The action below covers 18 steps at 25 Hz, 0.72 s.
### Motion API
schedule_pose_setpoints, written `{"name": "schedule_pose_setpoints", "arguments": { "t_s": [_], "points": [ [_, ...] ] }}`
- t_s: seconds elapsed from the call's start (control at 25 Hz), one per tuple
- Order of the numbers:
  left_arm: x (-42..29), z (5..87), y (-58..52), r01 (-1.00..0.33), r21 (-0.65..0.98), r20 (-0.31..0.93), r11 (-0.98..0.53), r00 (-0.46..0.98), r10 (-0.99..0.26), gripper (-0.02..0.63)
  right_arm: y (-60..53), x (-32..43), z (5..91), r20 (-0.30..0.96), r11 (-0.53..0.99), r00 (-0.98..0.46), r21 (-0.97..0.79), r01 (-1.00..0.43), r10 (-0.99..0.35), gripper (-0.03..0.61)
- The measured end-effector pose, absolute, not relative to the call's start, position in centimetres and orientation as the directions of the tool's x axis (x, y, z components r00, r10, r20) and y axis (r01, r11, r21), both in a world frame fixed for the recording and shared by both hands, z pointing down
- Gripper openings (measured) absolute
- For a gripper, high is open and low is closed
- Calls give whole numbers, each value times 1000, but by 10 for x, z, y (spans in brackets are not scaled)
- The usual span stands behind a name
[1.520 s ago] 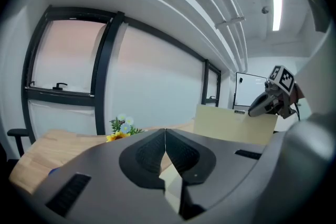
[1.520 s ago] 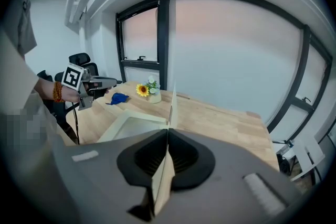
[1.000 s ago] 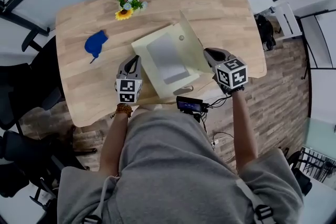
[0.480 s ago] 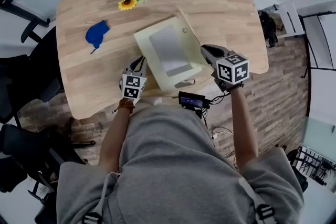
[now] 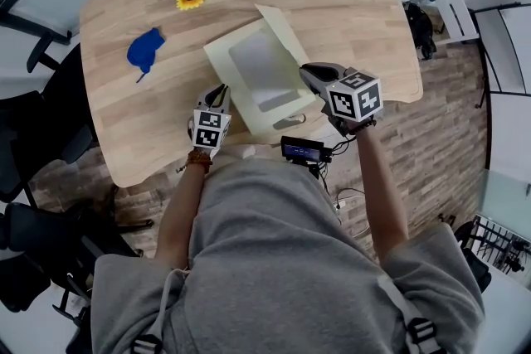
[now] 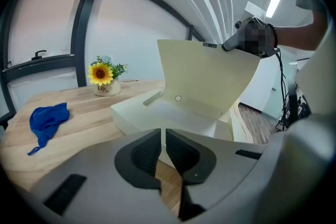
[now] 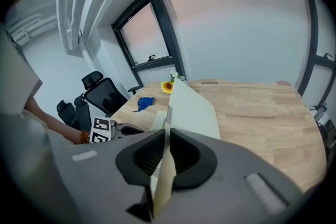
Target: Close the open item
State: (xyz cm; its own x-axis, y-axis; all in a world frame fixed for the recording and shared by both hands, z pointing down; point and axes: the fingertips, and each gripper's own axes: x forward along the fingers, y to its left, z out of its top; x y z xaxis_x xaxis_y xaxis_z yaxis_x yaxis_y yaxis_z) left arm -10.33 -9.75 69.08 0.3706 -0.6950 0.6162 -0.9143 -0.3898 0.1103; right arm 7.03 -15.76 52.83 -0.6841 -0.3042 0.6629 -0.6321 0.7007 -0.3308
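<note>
My right gripper [image 5: 308,74] pinches the raised lid [image 5: 284,36] of the box [image 5: 222,67], whose long axis points away from me; left gripper [image 5: 219,93] closed, empty.

Looked like light, smooth wood with visible grain and a soft sheen on the table [image 5: 348,21]. Showed as matt cream card on the box [image 5: 222,62] and its lid [image 7: 195,107], and as soft, crumpled fabric on the blue cloth [image 5: 143,51]. Appeared matt grey plastic on the left tongs [image 6: 163,147] and right tongs [image 7: 167,152], with ribbed black pads [image 6: 143,155].
</note>
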Motion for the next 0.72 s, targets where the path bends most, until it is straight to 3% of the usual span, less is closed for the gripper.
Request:
{"name": "schedule_pose_setpoints", "arguments": {
  "t_s": [0.32,0.52,0.56,0.72],
  "points": [
    [-108,670,-107,-928,139,584,-347,359,-728,12,-148,55,532,676,724,-681,-315,-614,-283,40],
    [-95,578,-142,-819,478,336,-319,506,-794,44,-136,44,537,728,775,-619,-198,-601,-294,40],
    [-89,557,-150,-793,500,283,-349,530,-799,73,-133,42,537,739,784,-606,-174,-595,-296,40],
    [-73,519,-174,-682,636,185,-361,589,-787,83,-126,34,536,765,809,-555,-76,-583,-328,38]
  ]
}}
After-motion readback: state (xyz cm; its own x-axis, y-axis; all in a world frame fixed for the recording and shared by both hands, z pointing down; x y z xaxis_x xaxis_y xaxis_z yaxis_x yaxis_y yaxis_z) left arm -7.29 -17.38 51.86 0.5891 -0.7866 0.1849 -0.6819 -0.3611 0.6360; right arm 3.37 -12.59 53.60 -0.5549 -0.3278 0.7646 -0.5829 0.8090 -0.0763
